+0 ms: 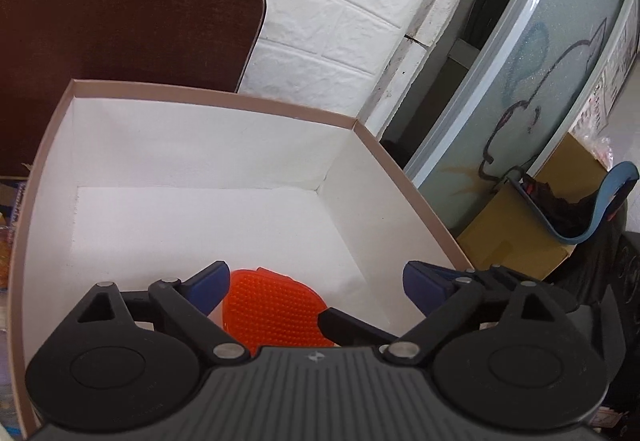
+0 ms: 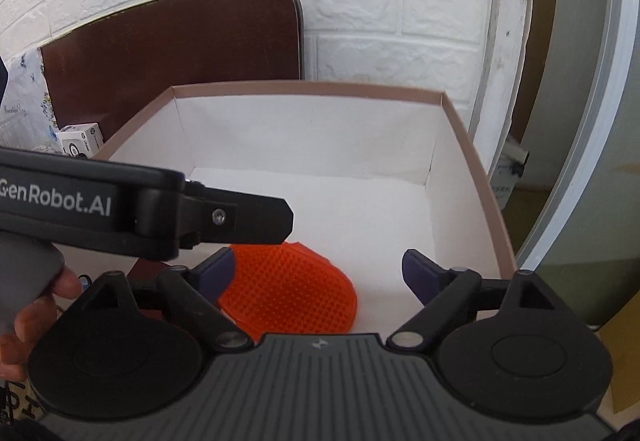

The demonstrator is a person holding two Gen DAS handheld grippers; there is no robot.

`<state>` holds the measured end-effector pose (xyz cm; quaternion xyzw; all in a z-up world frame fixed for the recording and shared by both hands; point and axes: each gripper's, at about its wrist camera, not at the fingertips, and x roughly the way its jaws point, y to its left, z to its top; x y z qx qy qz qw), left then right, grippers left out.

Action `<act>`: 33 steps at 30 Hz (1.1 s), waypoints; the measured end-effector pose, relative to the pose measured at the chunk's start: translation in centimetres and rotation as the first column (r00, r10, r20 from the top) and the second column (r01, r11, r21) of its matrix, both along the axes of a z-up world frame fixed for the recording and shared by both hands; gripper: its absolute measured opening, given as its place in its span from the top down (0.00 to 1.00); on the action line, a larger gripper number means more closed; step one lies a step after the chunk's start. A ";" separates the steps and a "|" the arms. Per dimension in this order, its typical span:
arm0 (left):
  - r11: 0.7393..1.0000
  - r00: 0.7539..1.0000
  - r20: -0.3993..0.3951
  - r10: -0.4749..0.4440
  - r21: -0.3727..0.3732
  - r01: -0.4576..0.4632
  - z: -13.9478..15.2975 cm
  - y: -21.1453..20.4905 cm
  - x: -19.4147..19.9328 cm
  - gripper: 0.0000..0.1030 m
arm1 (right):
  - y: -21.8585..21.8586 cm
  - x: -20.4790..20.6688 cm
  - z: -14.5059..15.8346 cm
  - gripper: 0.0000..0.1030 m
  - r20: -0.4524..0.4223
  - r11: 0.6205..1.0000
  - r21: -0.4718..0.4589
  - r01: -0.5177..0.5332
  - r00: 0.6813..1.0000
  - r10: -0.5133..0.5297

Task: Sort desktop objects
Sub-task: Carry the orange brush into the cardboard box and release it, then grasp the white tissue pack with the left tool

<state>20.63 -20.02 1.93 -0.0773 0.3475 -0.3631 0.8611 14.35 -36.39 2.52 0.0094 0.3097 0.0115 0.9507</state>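
Spread fingers [image 1: 218,283] over box [image 1: 240,103] floor

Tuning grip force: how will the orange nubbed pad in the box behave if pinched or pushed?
The orange pad looks like thin moulded silicone, so probably floppy and light. Its nubbed face should grip the fingertips rather than slip. It lies flat on the floor of the white box, so it is likelier to slide than roll or tip.

I see one orange nubbed silicone pad [image 1: 272,309] [image 2: 288,289] — lying flat, I think, near front of the white-lined open box [image 1: 208,137] [image 2: 312,129] — edges partly hidden.
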 end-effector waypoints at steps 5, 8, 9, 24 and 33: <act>0.999 0.996 0.090 0.019 0.024 -0.021 0.6 0.3 -2.4 0.07 | 0.7 -1.7 0.9 0.12 0.040 1.000 -0.016 0.005 0.999 -0.005; 0.999 0.991 0.135 0.018 0.031 -0.022 0.9 0.6 -4.1 0.07 | 1.2 -3.0 1.2 0.12 0.050 1.000 -0.021 0.012 0.999 -0.011; 0.999 0.989 0.146 0.018 0.033 -0.023 1.0 0.8 -4.8 0.07 | 1.5 -3.4 1.2 0.12 0.056 1.000 -0.022 0.010 0.998 -0.009; 0.991 0.979 0.158 0.126 -0.054 -0.119 0.6 7.0 -13.5 0.07 | 8.3 -11.1 2.2 0.11 0.122 0.993 0.024 -0.112 0.987 0.108; 0.964 0.959 0.101 0.264 -0.048 -0.261 -2.5 13.6 -16.6 0.07 | 13.7 -13.3 -1.2 0.11 0.088 0.974 0.088 -0.207 0.976 0.200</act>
